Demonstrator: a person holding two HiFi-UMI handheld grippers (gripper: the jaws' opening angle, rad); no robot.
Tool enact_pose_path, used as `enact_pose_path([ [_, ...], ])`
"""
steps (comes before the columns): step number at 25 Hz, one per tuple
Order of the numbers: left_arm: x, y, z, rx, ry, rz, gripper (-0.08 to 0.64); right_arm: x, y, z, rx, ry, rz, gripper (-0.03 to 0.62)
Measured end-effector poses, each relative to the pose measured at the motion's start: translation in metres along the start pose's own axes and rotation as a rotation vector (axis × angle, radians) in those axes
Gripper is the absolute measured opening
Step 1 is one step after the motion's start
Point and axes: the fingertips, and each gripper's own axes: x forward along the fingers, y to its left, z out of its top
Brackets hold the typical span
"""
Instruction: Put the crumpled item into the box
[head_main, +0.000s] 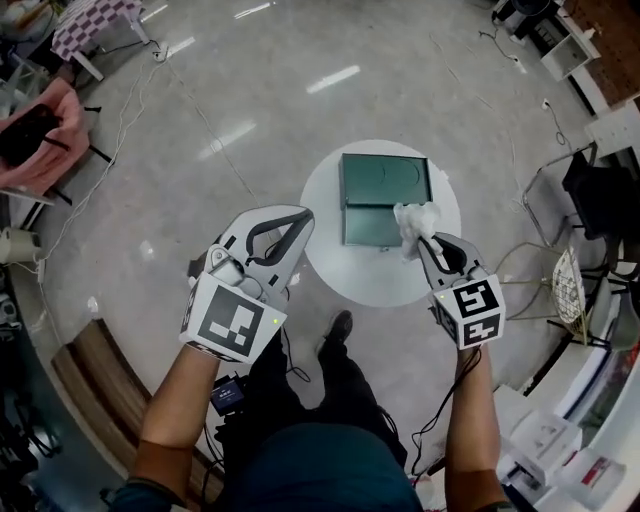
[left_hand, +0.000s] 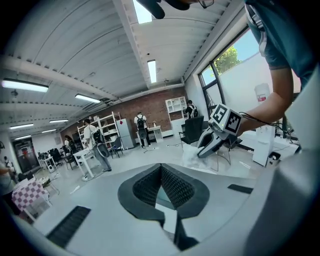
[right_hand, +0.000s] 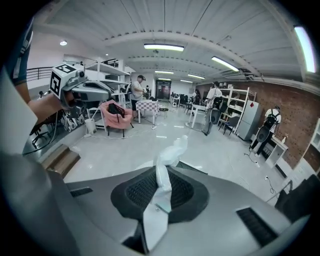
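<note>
A dark green open box (head_main: 372, 224) lies on a small round white table (head_main: 335, 260) in the head view. My right gripper (head_main: 426, 243) is shut on a white crumpled item (head_main: 415, 224), which hangs over the box's near right corner. In the right gripper view the crumpled item (right_hand: 162, 172) is pinched between the black pads and sticks out beyond them. My left gripper (head_main: 301, 214) hovers at the table's left edge. Its pads (left_hand: 172, 185) meet with nothing between them. The left gripper view also catches the crumpled item (left_hand: 191, 157) off to the right.
A pink chair (head_main: 45, 130) stands at the far left, and a wooden step (head_main: 95, 385) lies near my left arm. A wire chair (head_main: 570, 285) and white shelves (head_main: 560, 440) crowd the right side. Cables trail across the shiny floor. My shoe (head_main: 338, 328) is by the table.
</note>
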Motion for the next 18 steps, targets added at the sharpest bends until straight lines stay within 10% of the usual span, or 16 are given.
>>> enact_pose_path([
  [18,0.06,-0.014,-0.179,-0.1,0.102,-0.022,0.018,0.198,0.008,-0.138,0.088,0.162,0.102,0.067],
])
